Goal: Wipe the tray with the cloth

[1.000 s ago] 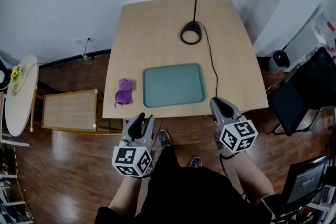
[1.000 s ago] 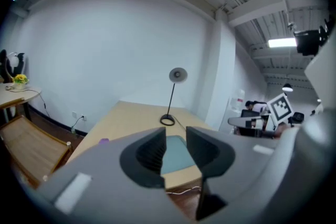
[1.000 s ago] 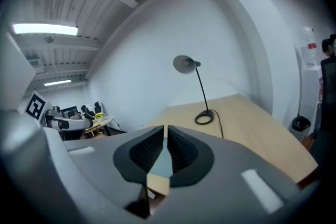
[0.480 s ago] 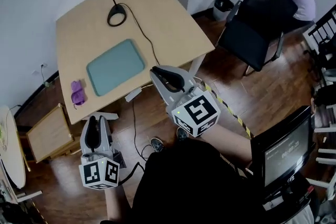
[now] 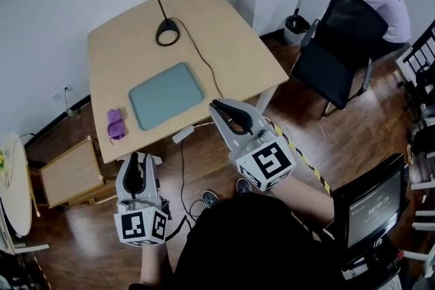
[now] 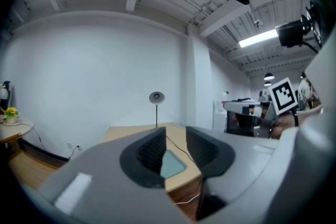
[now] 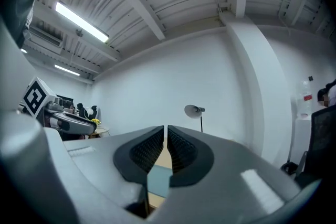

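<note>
Two grippers empty, off the table

My left gripper stands half spread, my right gripper nearly pressed together; neither touches anything. The tray lies on the table, cloth just beside it at eight o'clock.

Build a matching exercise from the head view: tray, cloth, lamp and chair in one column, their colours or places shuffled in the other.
1. tray
2. cloth
3. lamp
4. chair

A. purple, on the table, left of the tray
B. black, off the table to its right
C. teal, flat mid-table
D. stands beyond the tray, cord trailing

Pairs: 1-C, 2-A, 3-D, 4-B
</note>
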